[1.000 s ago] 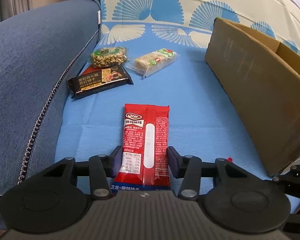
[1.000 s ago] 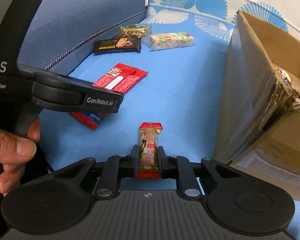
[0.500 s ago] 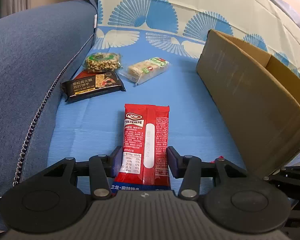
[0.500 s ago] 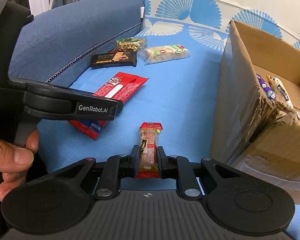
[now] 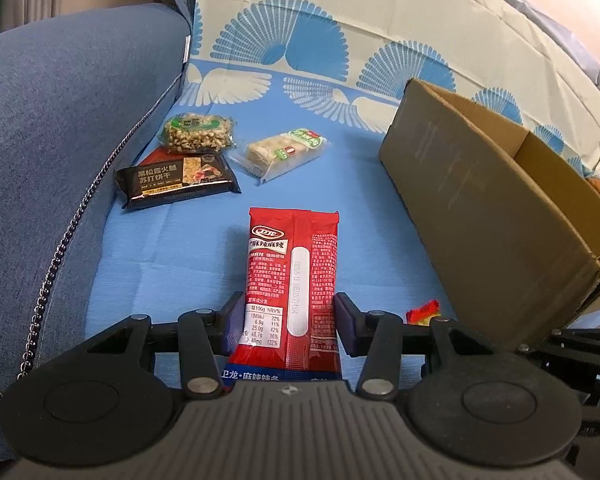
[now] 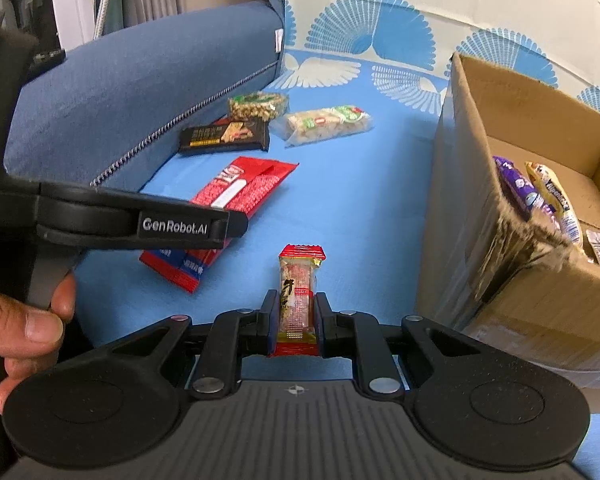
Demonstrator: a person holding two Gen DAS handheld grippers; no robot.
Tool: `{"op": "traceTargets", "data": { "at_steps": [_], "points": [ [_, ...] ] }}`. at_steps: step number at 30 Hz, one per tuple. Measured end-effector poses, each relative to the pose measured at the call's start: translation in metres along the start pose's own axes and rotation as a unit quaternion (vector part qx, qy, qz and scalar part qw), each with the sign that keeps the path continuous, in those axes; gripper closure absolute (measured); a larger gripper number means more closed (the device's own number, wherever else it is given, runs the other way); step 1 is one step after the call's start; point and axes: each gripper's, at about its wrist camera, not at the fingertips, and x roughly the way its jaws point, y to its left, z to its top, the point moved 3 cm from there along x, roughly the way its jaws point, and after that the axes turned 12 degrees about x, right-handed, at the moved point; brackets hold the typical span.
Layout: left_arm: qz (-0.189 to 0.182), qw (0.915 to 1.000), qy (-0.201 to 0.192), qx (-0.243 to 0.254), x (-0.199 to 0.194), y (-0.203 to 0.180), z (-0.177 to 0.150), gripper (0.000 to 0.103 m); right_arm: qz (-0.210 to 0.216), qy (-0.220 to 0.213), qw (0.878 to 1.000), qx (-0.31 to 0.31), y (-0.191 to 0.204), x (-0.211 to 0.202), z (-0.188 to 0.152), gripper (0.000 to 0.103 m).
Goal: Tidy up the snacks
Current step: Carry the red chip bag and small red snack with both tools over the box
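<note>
My left gripper [image 5: 290,320] is shut on the near end of a red snack packet [image 5: 294,264], which points away over the blue sheet. The right wrist view shows the same packet [image 6: 240,192] in that gripper [image 6: 232,224], held by a person's hand [image 6: 20,328]. My right gripper [image 6: 296,320] is shut on a small clear snack bar with red ends [image 6: 300,284]; its red tip [image 5: 422,312] shows in the left wrist view. An open cardboard box [image 6: 540,292] stands right of both grippers, with several wrapped snacks [image 6: 540,196] inside.
A black cracker packet [image 5: 176,178], a nut bar [image 5: 198,134] and a clear-wrapped pale bar [image 5: 286,152] lie together at the back left. A blue cushion [image 5: 60,120] bounds the left side; a fan-patterned backrest [image 5: 340,40] rises behind.
Both grips hold unchanged. Both views have tipped upward a little, so more of the backrest shows and the box's inside has come into the right wrist view.
</note>
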Motion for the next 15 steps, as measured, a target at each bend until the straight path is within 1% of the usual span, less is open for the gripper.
{"op": "traceTargets", "data": {
  "at_steps": [4,10,15],
  "points": [
    [-0.012,0.9998,-0.013,-0.013,-0.006,0.002,0.001,0.051,0.008,-0.018,1.0,0.003,-0.001,-0.007,0.006,0.085],
    [-0.035,0.998,-0.023,-0.047,-0.015,0.007,0.002,0.051,0.024,-0.044,0.999,0.014,-0.003,-0.017,0.017,0.085],
    [-0.039,0.9974,-0.034,-0.051,-0.026,0.008,0.004,0.051,0.041,-0.063,0.997,0.031,-0.006,-0.027,0.027,0.085]
  ]
}}
